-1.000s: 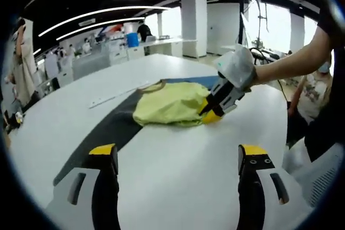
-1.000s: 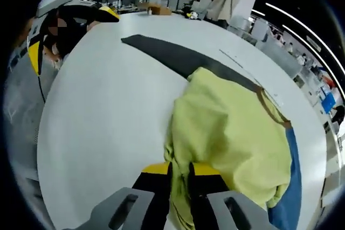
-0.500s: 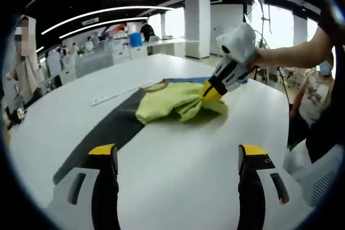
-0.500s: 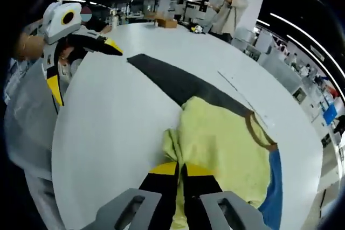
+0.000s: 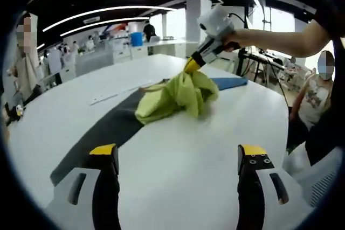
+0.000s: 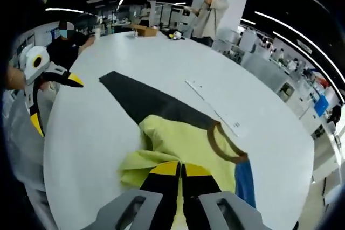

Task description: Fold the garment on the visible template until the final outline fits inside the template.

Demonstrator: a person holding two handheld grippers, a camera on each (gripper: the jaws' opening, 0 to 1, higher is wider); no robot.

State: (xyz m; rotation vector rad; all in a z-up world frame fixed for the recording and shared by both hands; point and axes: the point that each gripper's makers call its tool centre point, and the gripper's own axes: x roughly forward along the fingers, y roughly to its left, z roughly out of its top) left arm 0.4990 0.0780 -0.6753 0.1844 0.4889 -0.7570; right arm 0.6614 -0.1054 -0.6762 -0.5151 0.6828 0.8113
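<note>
Right gripper: its jaws are pressed together on a fold of the garment; in the left gripper view it is raised above the table with the cloth hanging from its tip.
Left gripper: its jaws stand wide apart with nothing between them, low over the near part of the table; in the right gripper view it is at the far left edge.
Garment: yellow-green with a brown collar; one part is lifted, the rest lies bunched on the table.
Template: a dark strip on the white table, partly under the garment.
Blue piece: on the right, just beside the garment.
Ruler: a pale strip beyond the template.
Person: stands at the far side of the table.
</note>
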